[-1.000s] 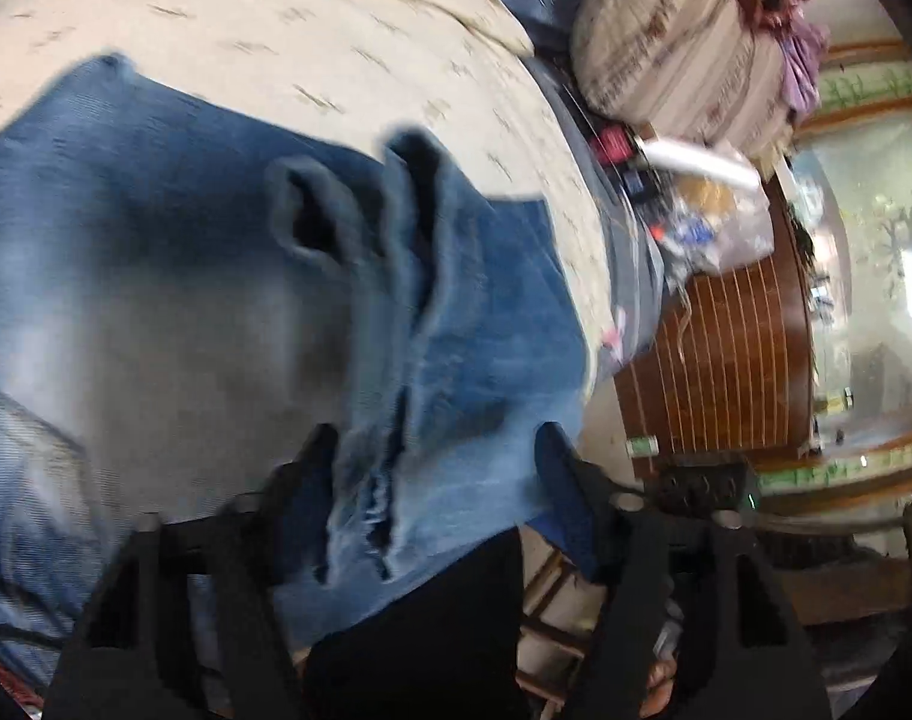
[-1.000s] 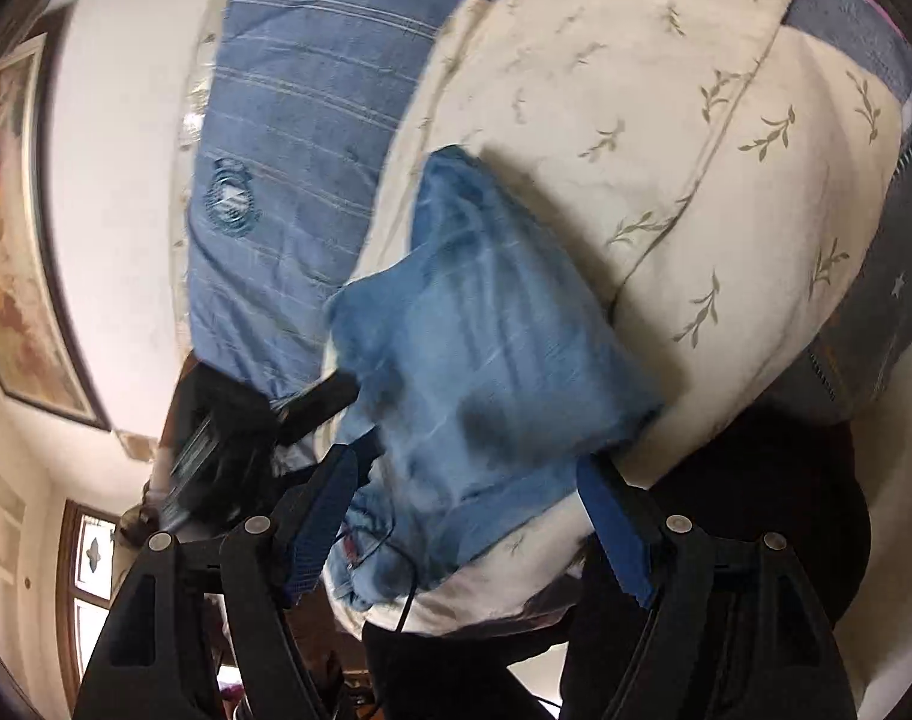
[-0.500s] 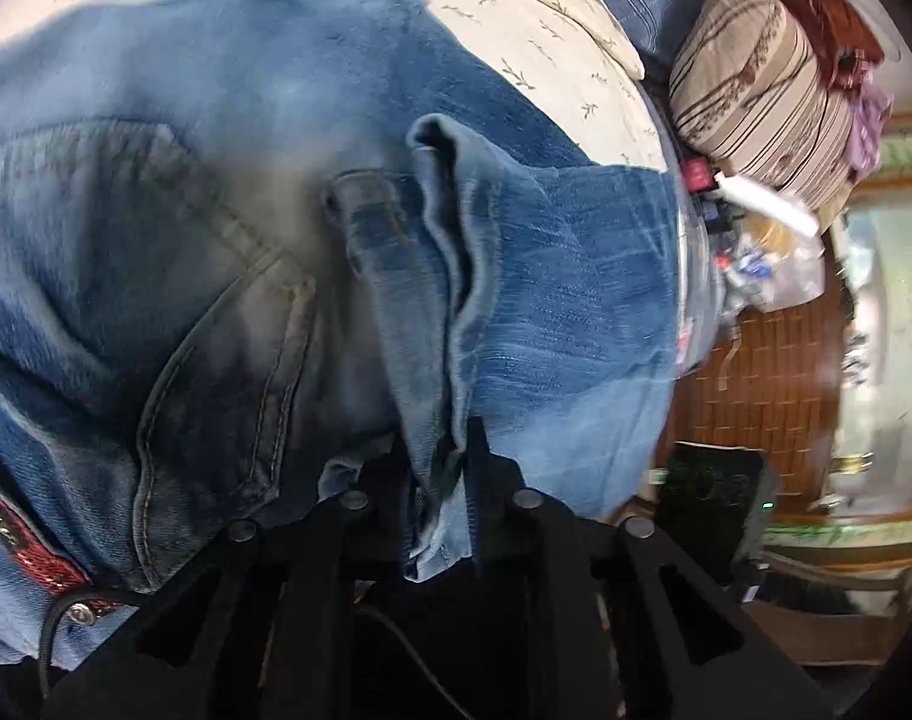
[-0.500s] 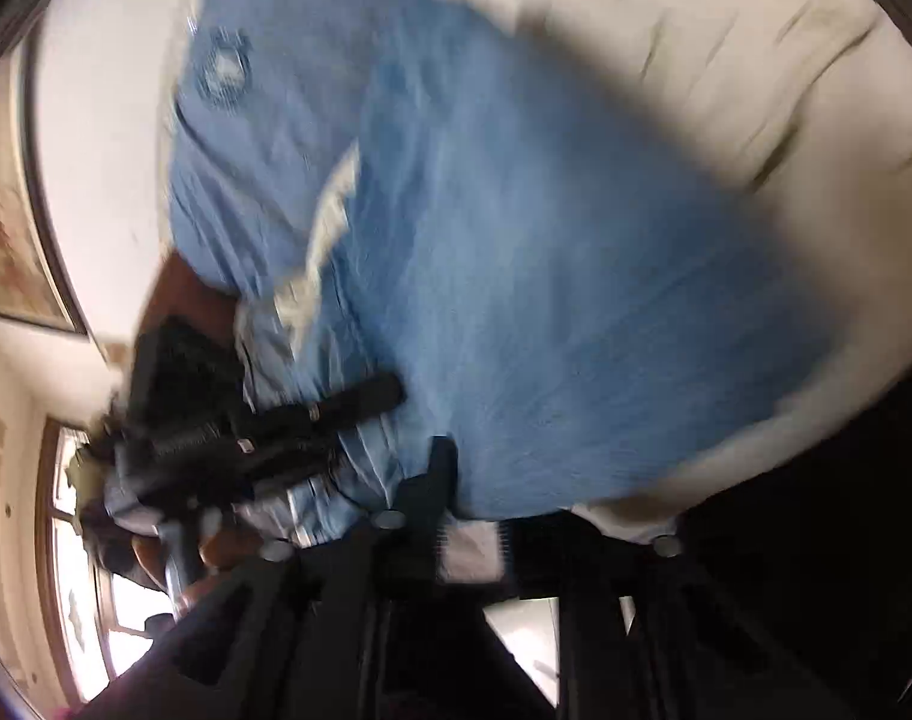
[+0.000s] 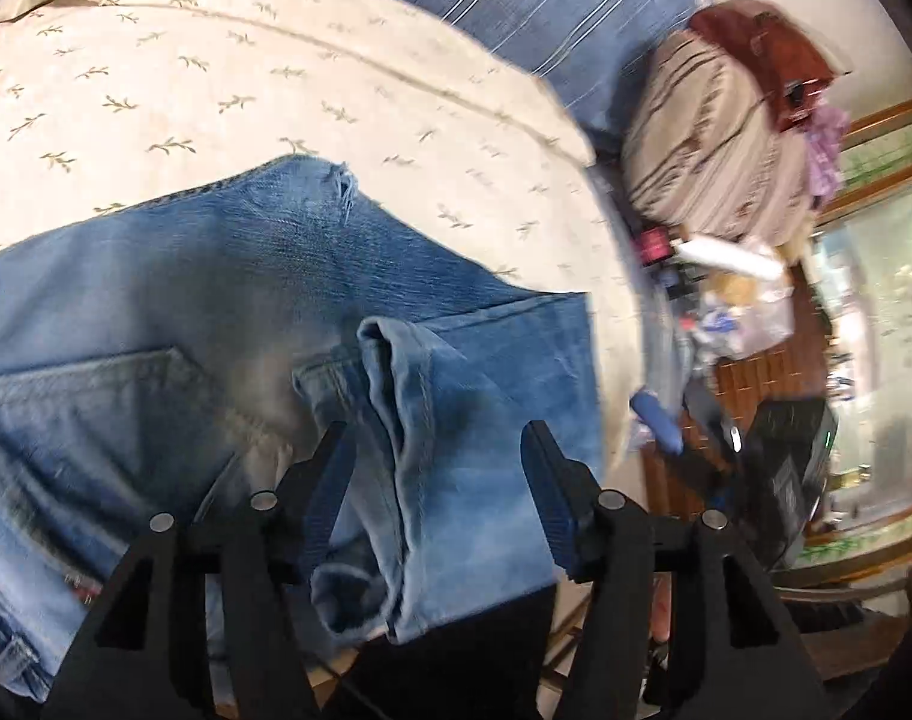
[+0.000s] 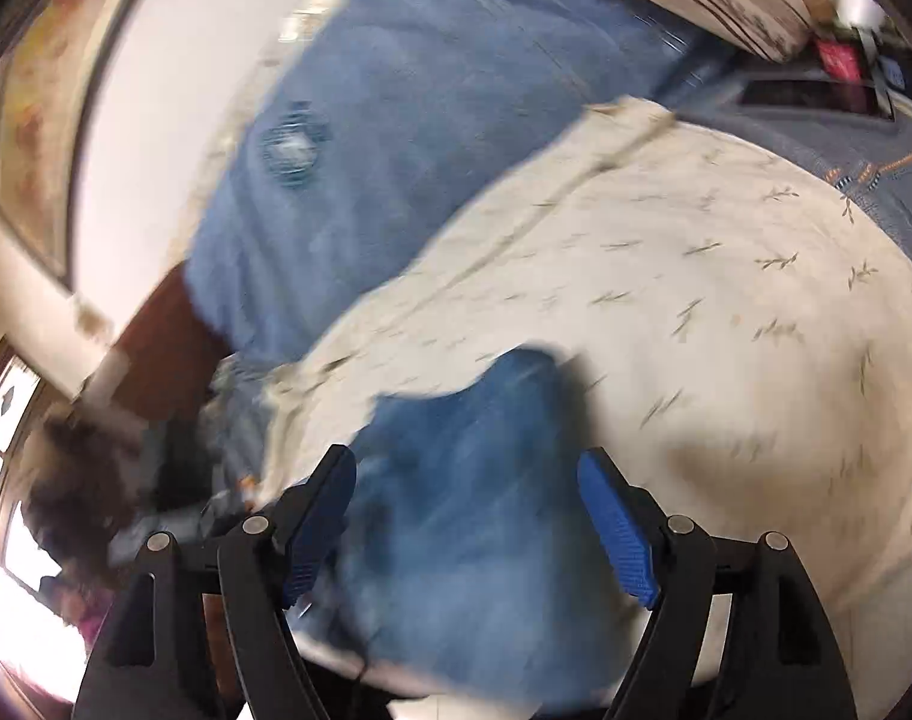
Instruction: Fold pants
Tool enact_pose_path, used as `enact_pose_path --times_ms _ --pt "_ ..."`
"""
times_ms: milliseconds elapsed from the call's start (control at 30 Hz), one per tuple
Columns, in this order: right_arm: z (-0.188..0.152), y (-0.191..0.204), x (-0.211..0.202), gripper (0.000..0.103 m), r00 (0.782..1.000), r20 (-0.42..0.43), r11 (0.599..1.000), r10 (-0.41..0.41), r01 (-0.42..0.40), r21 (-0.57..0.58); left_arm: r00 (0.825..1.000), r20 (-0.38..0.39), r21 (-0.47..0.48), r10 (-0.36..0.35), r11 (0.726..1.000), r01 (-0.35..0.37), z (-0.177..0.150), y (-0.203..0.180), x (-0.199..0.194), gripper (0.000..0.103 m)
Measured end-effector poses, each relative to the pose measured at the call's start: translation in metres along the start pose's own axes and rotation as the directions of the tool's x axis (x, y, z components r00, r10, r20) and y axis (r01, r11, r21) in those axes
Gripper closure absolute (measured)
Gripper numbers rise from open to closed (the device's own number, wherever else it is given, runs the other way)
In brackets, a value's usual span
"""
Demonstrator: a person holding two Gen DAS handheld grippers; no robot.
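Blue jeans (image 5: 228, 324) lie folded on a cream leaf-print bedspread (image 5: 216, 90). A back pocket shows at the left and a rolled fold of denim (image 5: 408, 420) runs up between my fingers. My left gripper (image 5: 435, 474) is open just above that fold and holds nothing. In the blurred right wrist view the jeans (image 6: 468, 480) lie at the bed's near edge. My right gripper (image 6: 465, 516) is open over them and holds nothing.
A blue striped sheet (image 5: 546, 6) lies beyond the bedspread (image 6: 696, 276). A striped pillow (image 5: 714, 138) and a cluttered wooden side table (image 5: 750, 348) stand at the right. The bed's edge runs just under both grippers. A framed picture (image 6: 30, 120) hangs on the wall.
Both grippers were shut on the jeans half a second ago and have opened and let go. Both have pulled back from the cloth, and the right view has swung upward.
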State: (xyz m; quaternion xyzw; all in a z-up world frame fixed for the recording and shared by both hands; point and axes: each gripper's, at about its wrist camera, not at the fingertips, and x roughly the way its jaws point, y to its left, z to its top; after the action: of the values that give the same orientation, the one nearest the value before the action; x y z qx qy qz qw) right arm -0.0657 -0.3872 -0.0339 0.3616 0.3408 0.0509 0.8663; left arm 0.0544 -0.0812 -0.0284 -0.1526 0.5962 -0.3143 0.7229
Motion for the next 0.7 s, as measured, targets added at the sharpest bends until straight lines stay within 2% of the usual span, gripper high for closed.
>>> enact_pose_path --times_ms 67,100,133,167,233,267,333,400,433,467,533,600,633,700 --pt "0.011 -0.011 0.032 0.024 0.999 -0.038 1.0 -0.016 0.016 0.013 0.999 -0.022 0.0 0.035 0.999 -0.035 0.004 0.0 0.014 0.05" --pt "0.01 -0.011 0.045 0.028 0.998 -0.062 1.0 -0.006 0.007 0.014 0.999 -0.037 0.001 0.035 0.999 -0.035 0.008 -0.003 0.02 0.066" --pt "0.011 -0.007 0.057 0.059 0.995 -0.098 1.0 0.024 -0.025 -0.004 0.998 -0.052 0.007 0.031 0.999 -0.031 0.012 -0.009 0.024 0.08" --pt "0.012 0.001 0.06 0.085 0.993 -0.112 0.999 0.018 -0.023 -0.039 0.998 -0.057 0.012 0.018 1.0 -0.018 0.015 -0.013 0.023 0.098" --pt "0.009 0.034 0.05 0.087 0.998 -0.057 0.978 -0.007 -0.004 -0.207 0.999 -0.031 0.025 -0.021 0.999 0.022 0.018 -0.019 0.011 0.098" --pt "0.005 0.049 0.042 0.087 1.0 -0.014 0.956 -0.01 0.005 -0.292 1.0 0.002 0.04 -0.005 0.999 0.005 0.018 -0.022 0.005 0.098" --pt "-0.004 0.063 0.043 0.088 0.99 0.059 0.898 -0.125 0.138 -0.418 0.997 0.046 0.073 0.064 0.995 -0.067 0.018 -0.02 0.002 0.098" --pt "-0.008 0.051 0.067 0.087 0.967 0.028 0.855 -0.254 0.238 -0.461 0.989 0.006 0.046 0.146 0.988 -0.147 0.018 -0.005 0.021 0.097" --pt "-0.012 0.04 0.082 0.083 0.948 -0.011 0.843 -0.317 0.276 -0.462 0.987 -0.034 0.031 0.155 0.988 -0.154 0.017 0.001 0.034 0.096" --pt "-0.015 0.033 0.088 0.078 0.943 -0.028 0.844 -0.332 0.284 -0.455 0.986 -0.072 0.014 0.154 0.988 -0.153 0.014 0.006 0.042 0.096" --pt "-0.013 0.03 0.072 0.073 0.964 -0.031 0.891 -0.263 0.23 -0.392 0.99 -0.065 0.003 0.129 0.992 -0.129 0.009 0.01 0.039 0.096" --pt "-0.011 0.029 0.054 0.07 0.977 -0.012 0.92 -0.214 0.197 -0.338 0.991 -0.056 0.022 0.121 0.993 -0.12 0.006 0.009 0.025 0.096" --pt "-0.012 0.028 0.043 0.065 0.983 0.0 0.932 -0.185 0.176 -0.316 0.992 -0.052 0.02 0.119 0.993 -0.118 0.006 0.01 0.017 0.096" --pt "-0.015 0.028 0.02 0.06 0.994 0.019 0.956 -0.105 0.106 -0.273 0.994 -0.02 0.009 0.104 0.995 -0.104 0.004 0.011 -0.002 0.096"
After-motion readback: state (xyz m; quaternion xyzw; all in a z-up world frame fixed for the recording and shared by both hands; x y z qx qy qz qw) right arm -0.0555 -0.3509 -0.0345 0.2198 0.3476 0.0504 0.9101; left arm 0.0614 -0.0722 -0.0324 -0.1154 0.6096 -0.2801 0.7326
